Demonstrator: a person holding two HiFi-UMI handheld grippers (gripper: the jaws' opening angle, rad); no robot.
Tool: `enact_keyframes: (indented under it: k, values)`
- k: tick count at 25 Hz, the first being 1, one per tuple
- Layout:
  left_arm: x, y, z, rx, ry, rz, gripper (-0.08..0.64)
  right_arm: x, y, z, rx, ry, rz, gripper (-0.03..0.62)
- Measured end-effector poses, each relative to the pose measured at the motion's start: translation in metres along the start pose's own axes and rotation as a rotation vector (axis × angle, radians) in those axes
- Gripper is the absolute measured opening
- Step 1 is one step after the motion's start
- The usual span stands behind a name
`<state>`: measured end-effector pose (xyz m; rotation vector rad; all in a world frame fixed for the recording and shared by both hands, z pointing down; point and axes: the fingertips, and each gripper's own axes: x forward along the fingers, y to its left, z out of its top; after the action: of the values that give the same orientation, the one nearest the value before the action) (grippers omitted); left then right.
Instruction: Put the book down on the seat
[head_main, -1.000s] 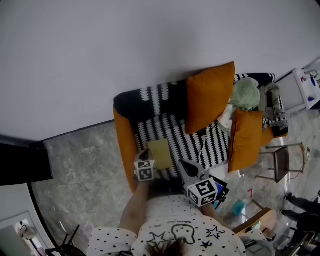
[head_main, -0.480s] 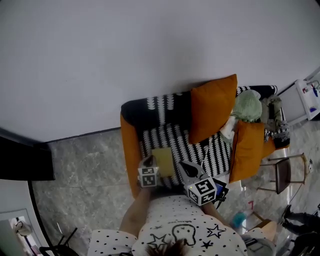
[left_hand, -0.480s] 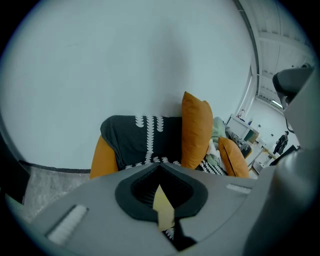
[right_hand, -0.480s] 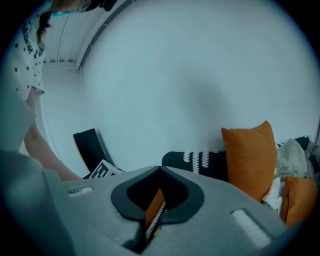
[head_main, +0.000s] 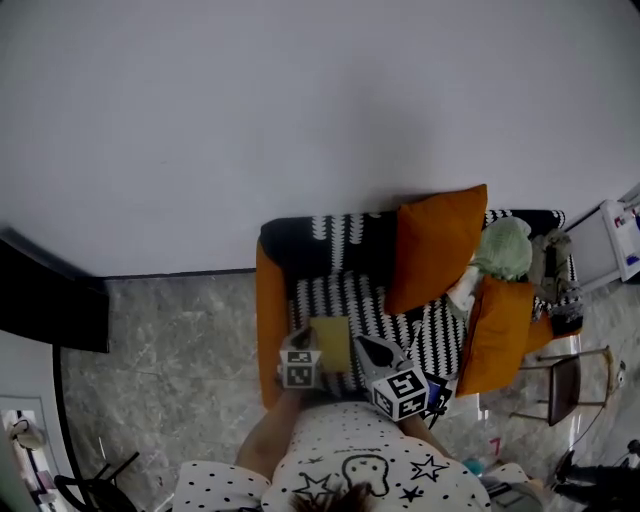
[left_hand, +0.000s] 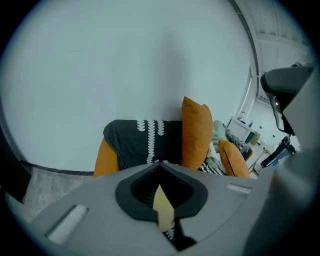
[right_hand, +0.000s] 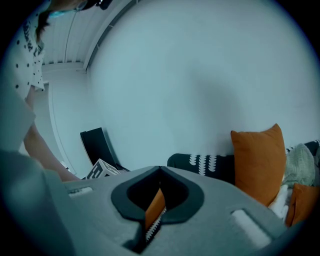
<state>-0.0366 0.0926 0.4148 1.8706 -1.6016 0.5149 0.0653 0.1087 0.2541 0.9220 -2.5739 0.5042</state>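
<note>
From overhead, book (head_main: 330, 343) flat on seat (head_main: 372, 298); from left gripper (left_hand: 160, 164), mere sliver under closed jaws; right gripper (right_hand: 160, 169) closed too.

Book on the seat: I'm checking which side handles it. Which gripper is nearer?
Left, narrowly. The left gripper overlaps the book's left edge; the right gripper sits just off its right edge.

a thin, pale yellow book (head_main: 330, 342) lies flat and closed on the black-and-white striped seat (head_main: 352, 298), its cover plain. it sits at the seat's front edge, toward the left of the head view, just beside the orange arm (head_main: 268, 330).
</note>
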Motion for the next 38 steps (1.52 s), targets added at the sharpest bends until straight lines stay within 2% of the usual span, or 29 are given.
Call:
enact_keyframes:
  k: [14,21,38]
  values:
    - [-0.024,0.014,0.026,-0.046,-0.095,0.043,-0.006,0.014,0.002,0.005,-0.024,-0.002,0.043,-0.002]
    - [-0.036,0.003,0.049,-0.009,-0.173,0.002,-0.006,0.016,-0.003,0.009,-0.020,-0.017,0.038,-0.002]
    - [-0.080,0.002,0.083,-0.069,-0.311,0.013,-0.005,0.015,-0.002,0.011,-0.021,-0.023,0.053,-0.002]
